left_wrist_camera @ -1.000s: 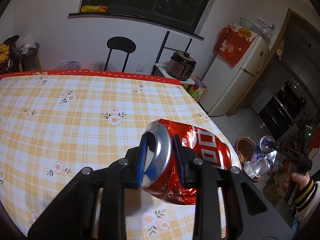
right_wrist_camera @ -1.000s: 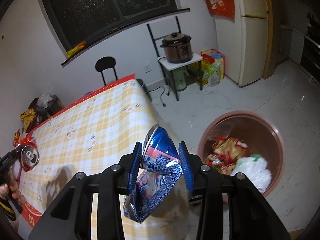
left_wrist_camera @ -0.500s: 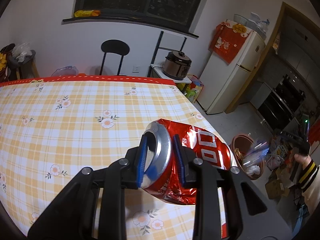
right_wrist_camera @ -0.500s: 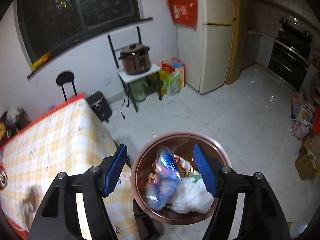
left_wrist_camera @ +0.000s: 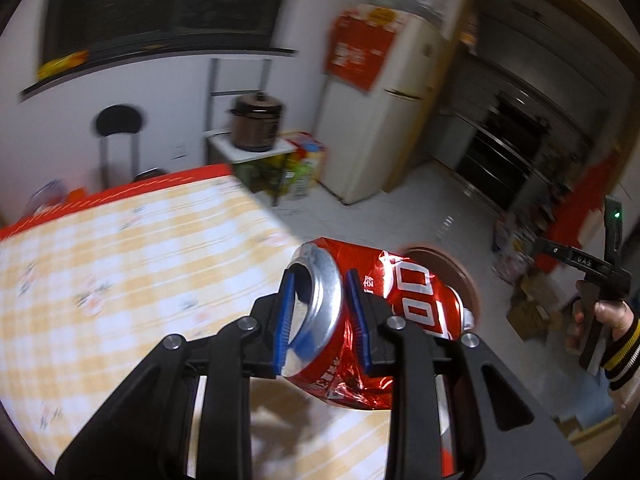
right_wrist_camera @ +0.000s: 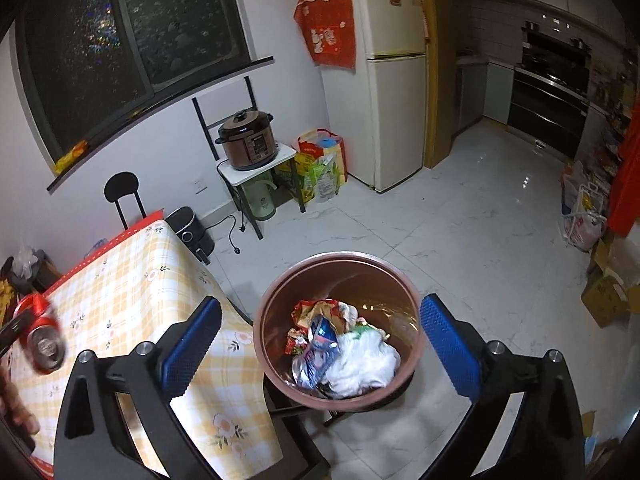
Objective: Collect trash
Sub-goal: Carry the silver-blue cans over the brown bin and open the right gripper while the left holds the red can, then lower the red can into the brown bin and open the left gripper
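Left gripper, jaws clamped on the crushed red can, should clear the surface toward the bin at 3 o'clock before releasing; right gripper jaws are opening, nothing between them, above it.

The crushed red can hides most of the blurred bin.

Brown pressure cooker on small white stand, cream fridge beside, black stool near wall, dark window above.
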`<act>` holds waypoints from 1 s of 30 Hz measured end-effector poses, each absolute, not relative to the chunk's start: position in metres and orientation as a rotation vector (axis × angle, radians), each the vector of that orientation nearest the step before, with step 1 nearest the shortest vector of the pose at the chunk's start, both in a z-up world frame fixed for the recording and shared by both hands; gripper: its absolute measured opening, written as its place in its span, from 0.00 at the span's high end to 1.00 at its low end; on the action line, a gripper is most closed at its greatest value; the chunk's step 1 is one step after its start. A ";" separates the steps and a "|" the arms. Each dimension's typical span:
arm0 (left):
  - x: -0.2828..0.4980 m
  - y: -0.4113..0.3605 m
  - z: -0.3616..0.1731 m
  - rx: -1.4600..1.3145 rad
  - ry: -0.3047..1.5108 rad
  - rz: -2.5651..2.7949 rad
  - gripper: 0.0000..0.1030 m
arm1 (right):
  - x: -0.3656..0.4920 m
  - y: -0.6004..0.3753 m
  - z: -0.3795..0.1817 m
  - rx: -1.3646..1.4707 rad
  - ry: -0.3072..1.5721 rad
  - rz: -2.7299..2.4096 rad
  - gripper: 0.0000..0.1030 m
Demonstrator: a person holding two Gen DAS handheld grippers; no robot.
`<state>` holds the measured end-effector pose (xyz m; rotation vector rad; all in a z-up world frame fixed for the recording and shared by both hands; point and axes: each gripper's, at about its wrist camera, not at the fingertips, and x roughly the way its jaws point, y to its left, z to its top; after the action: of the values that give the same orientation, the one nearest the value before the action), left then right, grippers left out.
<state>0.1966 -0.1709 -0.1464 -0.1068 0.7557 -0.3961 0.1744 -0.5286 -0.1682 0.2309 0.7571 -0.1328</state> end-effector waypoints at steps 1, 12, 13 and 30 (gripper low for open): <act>0.202 -0.184 -0.147 -0.097 0.758 -0.419 0.72 | 0.171 -0.530 -0.167 0.234 0.756 -0.134 0.05; 0.278 -0.362 -0.157 -0.059 0.802 -0.661 0.68 | 0.123 -0.571 -0.159 0.258 0.754 -0.196 0.05; 0.285 -0.373 -0.153 -0.086 0.788 -0.674 0.47 | 0.121 -0.574 -0.160 0.258 0.757 -0.201 0.05; 0.226 -0.263 -0.092 0.009 0.689 -0.571 0.07 | 0.100 -0.505 -0.122 0.232 0.691 -0.211 0.05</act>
<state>0.2265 -0.2627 -0.0920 0.0092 0.6890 -0.5713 0.1000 -0.5053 -0.1218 0.2316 0.6913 -0.2114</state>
